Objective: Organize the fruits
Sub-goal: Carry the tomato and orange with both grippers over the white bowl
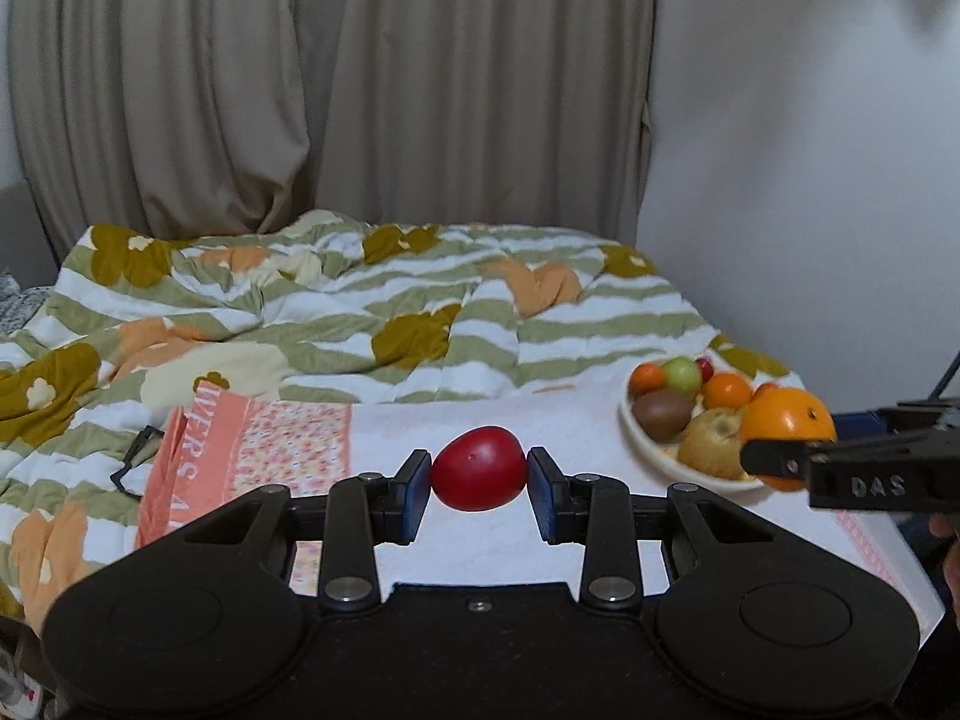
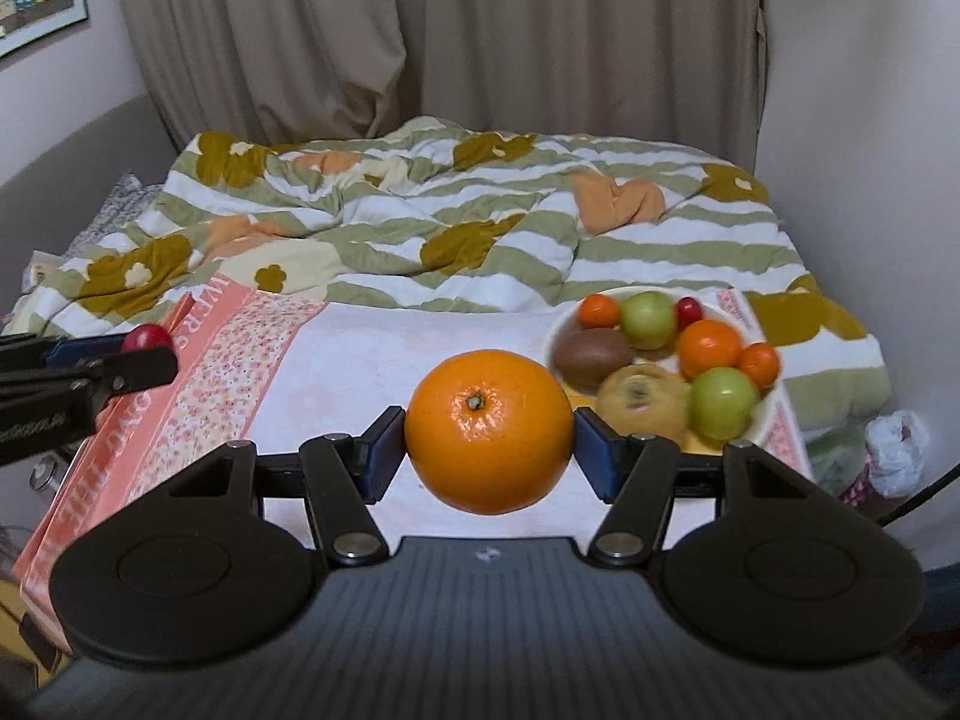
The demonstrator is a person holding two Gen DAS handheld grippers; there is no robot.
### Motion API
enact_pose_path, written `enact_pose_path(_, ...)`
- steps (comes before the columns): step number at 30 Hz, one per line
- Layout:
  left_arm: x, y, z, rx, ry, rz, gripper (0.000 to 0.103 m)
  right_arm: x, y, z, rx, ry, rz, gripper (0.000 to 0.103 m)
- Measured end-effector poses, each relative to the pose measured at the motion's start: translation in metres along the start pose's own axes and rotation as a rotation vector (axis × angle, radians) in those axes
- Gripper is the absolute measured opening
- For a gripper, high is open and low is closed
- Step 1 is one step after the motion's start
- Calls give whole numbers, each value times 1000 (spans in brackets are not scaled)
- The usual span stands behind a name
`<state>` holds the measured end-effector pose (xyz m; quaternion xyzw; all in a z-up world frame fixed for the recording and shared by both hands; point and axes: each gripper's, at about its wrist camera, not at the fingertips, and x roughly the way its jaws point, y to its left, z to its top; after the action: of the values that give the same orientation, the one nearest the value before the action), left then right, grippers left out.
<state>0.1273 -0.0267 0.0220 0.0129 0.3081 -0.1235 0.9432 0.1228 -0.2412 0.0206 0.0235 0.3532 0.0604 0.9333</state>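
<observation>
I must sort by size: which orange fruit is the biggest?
The large orange gripped in the right tool, clear of the bowl; the bowl's oranges are smaller.

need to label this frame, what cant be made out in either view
- Right wrist view: the yellowish fruit in the white bowl is blurred; its kind is unclear.
- Left wrist view: the right gripper covers the bottom of the big orange.
- Right wrist view: the left gripper covers most of the red fruit.
- Both views: the bowl's bottom is covered by fruit.
</observation>
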Motion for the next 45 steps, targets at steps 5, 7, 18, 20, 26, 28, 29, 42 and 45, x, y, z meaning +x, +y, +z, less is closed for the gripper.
enact_pose_path(5,-1,-47,3,-12,-21,20,38,-25,-43,-4,-18,-24,38,76)
enact_pose_path(7,2,-65,4,-17,-26,23,38,-30,-63,-3,-30,-31,44,76)
enact_pose_path(18,48,-144,21,-38,-16,9,38,-17,-154,12,-73,-20,37,76)
enact_pose_path(20,62,-154,26,-30,-5,2,38,-10,-165,15,-69,-16,35,76)
enact_pose_path(26,109,-174,37,9,39,-29,38,14,-189,25,-51,-6,25,76)
enact_pose_path(28,125,-181,39,29,54,-36,38,22,-195,28,-42,-4,24,76)
enact_pose_path(29,133,-184,41,40,63,-38,38,26,-198,29,-38,-2,26,76)
enact_pose_path(42,226,-206,42,157,192,-90,39,84,-226,46,35,55,0,76)
enact_pose_path(45,234,-207,41,176,207,-104,39,92,-230,50,46,58,-15,76)
